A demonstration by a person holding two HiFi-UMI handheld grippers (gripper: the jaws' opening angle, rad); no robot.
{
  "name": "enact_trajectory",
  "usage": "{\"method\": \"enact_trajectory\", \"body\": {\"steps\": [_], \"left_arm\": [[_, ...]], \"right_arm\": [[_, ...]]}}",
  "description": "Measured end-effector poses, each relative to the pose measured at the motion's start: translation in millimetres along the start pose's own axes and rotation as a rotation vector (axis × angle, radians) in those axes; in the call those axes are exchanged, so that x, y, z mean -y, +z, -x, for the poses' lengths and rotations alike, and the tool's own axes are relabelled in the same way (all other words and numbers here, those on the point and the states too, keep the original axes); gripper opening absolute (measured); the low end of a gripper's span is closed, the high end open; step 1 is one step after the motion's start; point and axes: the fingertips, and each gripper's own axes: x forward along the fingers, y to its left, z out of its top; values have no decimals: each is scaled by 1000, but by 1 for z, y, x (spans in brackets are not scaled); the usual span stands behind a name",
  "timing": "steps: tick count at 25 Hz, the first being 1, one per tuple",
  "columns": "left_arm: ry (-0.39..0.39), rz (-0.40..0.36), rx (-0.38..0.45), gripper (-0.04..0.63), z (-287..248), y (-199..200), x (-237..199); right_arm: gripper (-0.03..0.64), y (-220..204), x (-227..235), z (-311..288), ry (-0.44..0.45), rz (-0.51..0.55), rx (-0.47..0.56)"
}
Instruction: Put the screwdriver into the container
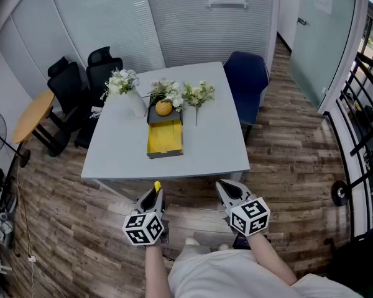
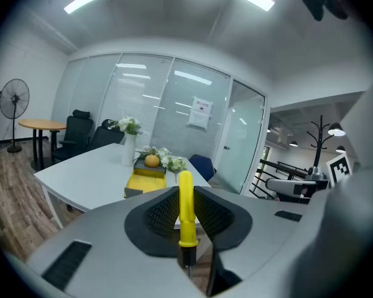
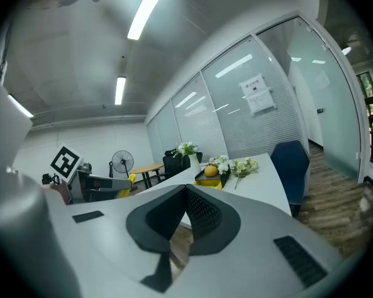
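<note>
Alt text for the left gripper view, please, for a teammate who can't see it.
The left gripper has its fingers shut on a yellow-handled screwdriver, its handle sticking out ahead. Beyond it, a white table carries a yellow-lined container, an orange fruit and white flowers, in a glass-walled office.

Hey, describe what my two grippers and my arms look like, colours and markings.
The left gripper and right gripper both have pale grey, wedge-shaped bodies, with black ribbed pads lining the jaws. Each carries a cube with black-and-white square markers. No cables show. The person wears a white top; no sleeves cover the forearms.
</note>
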Motion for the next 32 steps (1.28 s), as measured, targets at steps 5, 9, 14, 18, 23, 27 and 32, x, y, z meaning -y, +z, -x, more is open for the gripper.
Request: {"method": "enact_trajectory", "body": {"steps": [5, 9, 14, 18, 23, 27, 32], "left_arm": [[2, 7, 3, 75, 4, -1, 3], [10, 18, -6, 75, 6, -6, 6], [19, 43, -4, 75, 10, -10, 12], [16, 57, -15, 75, 1, -16, 12], [10, 93, -1, 75, -15, -10, 1], [0, 127, -2, 75, -46, -3, -15], [-8, 157, -13, 75, -103, 13, -45]], "right_arm": [[15, 0, -3, 4, 9, 11, -5], [15, -4, -2, 10, 14, 10, -16], [15, -6, 1, 20, 20, 7, -29], [15, -15, 10, 20, 4, 10, -47], [15, -15, 24, 3, -13, 3, -64], [17, -18, 36, -26, -13, 12, -91], [15, -12, 69, -84, -29, 5, -122]]}}
